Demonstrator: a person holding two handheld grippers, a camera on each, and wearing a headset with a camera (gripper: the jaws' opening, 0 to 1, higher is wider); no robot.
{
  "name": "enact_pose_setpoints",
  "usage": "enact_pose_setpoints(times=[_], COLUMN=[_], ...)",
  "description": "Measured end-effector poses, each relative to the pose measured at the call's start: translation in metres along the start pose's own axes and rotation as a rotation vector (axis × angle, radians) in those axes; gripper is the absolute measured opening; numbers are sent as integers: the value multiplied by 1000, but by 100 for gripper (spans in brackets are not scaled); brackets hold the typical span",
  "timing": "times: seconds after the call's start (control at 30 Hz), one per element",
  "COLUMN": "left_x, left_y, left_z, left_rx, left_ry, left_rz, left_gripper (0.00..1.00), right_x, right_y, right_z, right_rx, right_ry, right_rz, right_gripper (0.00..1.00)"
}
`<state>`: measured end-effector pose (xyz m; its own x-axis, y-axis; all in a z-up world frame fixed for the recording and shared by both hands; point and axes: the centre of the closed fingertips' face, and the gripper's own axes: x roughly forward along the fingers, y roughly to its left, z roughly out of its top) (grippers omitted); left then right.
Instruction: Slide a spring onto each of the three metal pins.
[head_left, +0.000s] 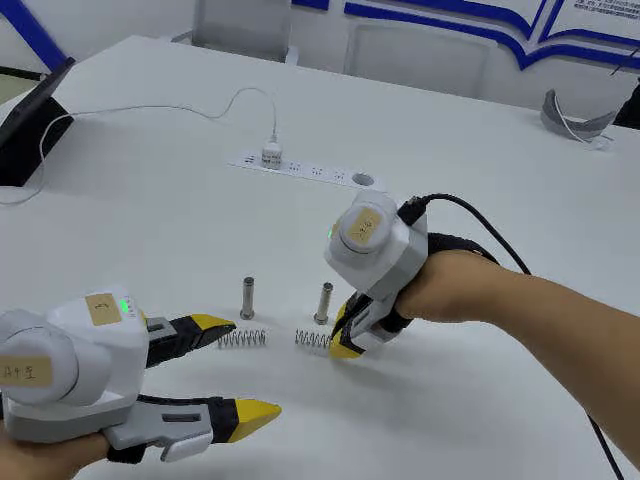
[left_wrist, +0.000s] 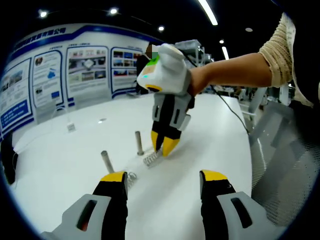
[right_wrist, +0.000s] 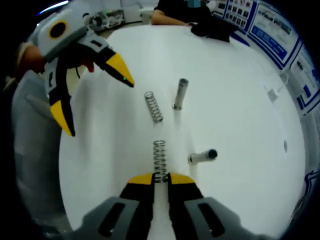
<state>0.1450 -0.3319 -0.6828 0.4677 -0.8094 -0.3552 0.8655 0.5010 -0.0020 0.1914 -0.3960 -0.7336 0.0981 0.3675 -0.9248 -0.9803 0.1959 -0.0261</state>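
Observation:
Two short metal pins (head_left: 247, 297) (head_left: 324, 302) stand upright on the white table (head_left: 480, 380). Two springs lie flat in front of them. My right gripper (head_left: 345, 342) points down and is shut on the near end of the right spring (head_left: 312, 340), which lies on the table beside the right pin. In the right gripper view that spring (right_wrist: 159, 159) runs out from between the jaws, with a pin (right_wrist: 202, 156) just right of it. The other spring (head_left: 242, 338) lies loose near the left pin. My left gripper (head_left: 238, 366) is open at the lower left, its tips just short of the loose spring.
A white power strip (head_left: 300, 168) with a plugged-in cable lies in the middle of the table. A black device (head_left: 30, 120) sits at the far left edge. A grey curved object (head_left: 575, 118) rests at the far right. Chairs stand behind the table.

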Motion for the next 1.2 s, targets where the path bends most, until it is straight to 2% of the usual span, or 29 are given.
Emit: enact_pose_setpoints(times=[0.43,0.53,0.7,0.93,1.2], left_x=[10,12,15,19,24], left_y=[-1,-3,-8,-12,-22], left_z=[3,3,5,7,15], left_rx=[15,21,40,68,113], left_ry=[2,2,3,8,-3], left_rz=[-33,-44,-66,-83,-117], left_gripper=[54,52,47,40,30], right_x=[-26,-32,-40,-45,-44], right_y=[26,35,42,51,57], right_z=[9,14,21,27,27], right_rx=[-61,-90,-130,-160,-195], right_ry=[-30,-34,-39,-44,-31], right_rz=[16,26,22,30,49], right_gripper=[12,12,12,12,12])
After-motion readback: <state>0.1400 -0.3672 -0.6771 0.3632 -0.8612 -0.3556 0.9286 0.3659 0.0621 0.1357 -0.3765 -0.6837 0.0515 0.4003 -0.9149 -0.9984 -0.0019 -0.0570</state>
